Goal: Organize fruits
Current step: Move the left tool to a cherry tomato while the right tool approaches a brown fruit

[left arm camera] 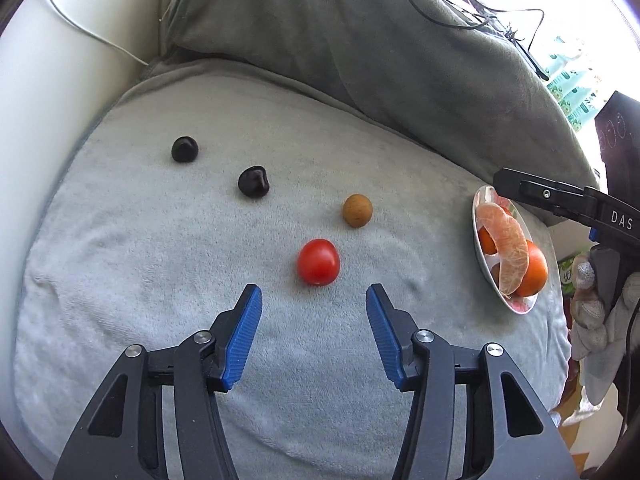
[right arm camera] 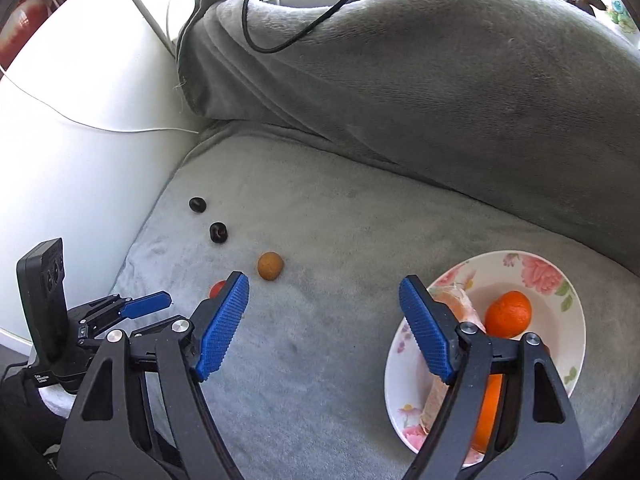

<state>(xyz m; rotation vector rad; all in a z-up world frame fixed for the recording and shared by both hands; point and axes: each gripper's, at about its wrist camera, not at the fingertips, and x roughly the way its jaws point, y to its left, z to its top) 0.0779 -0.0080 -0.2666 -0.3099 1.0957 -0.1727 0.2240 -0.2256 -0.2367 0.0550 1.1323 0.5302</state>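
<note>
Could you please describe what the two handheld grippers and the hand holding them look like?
Both the left gripper and right gripper have black angular frames, silver pivot bolts and ribbed blue pads. The right one carries white "DAS" lettering. The right hand wears a light knitted glove.

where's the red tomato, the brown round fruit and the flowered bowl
red tomato (left arm camera: pixel 318 262), left wrist view, middle of its skin
brown round fruit (left arm camera: pixel 357 210), left wrist view, its centre
flowered bowl (right arm camera: pixel 554 280), right wrist view, far rim by the pink flower

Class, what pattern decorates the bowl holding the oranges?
Pink flowers with green leaves on white bowl; clearest in the right wrist view.
</note>
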